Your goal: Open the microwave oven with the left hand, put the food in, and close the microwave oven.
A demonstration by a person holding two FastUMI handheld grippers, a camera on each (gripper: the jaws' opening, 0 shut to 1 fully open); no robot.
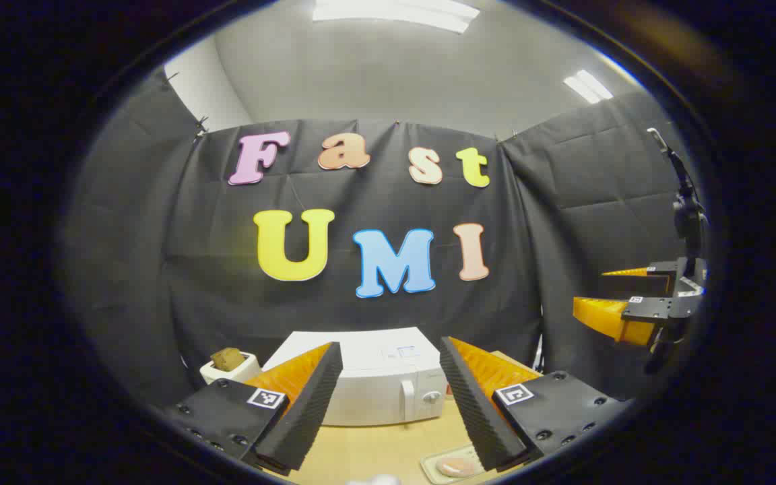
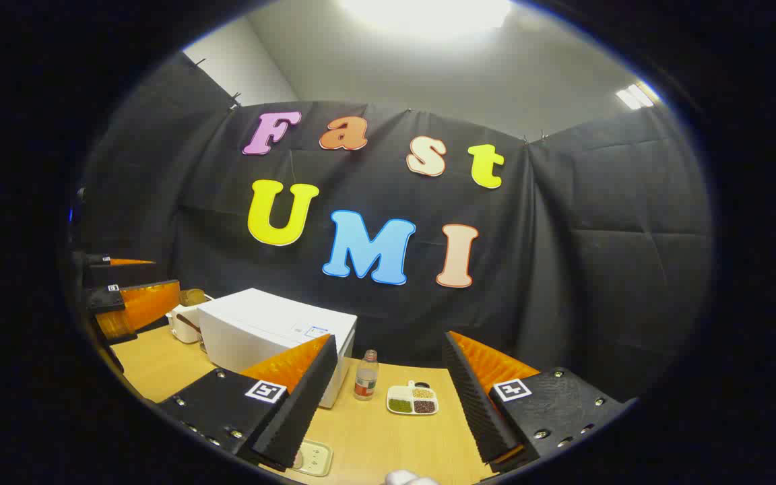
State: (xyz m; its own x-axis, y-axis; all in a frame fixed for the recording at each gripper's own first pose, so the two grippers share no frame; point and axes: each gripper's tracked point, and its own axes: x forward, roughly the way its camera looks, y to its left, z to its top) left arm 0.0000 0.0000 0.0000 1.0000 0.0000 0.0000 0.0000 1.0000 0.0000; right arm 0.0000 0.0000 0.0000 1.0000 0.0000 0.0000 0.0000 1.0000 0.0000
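Microwave (image 1: 378, 387) sits shut at the back of the wooden table (image 1: 374, 451), its handle (image 1: 407, 399) beside the knob. Nearer the front lies a small tray (image 1: 452, 465) with the food (image 1: 457, 466) on it. Left gripper (image 1: 388, 404) hangs spread and empty above the table, facing the door; right gripper (image 2: 388, 411) is likewise spread and empty. Likely trouble: the light oven may slide if the handle is tugged hard, and the bottle (image 2: 366, 376) just beside it could topple.

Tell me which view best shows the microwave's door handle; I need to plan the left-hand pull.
The left gripper view: the microwave faces it, showing handle and knob. The right gripper view shows the microwave obliquely, its front mostly hidden behind a finger.
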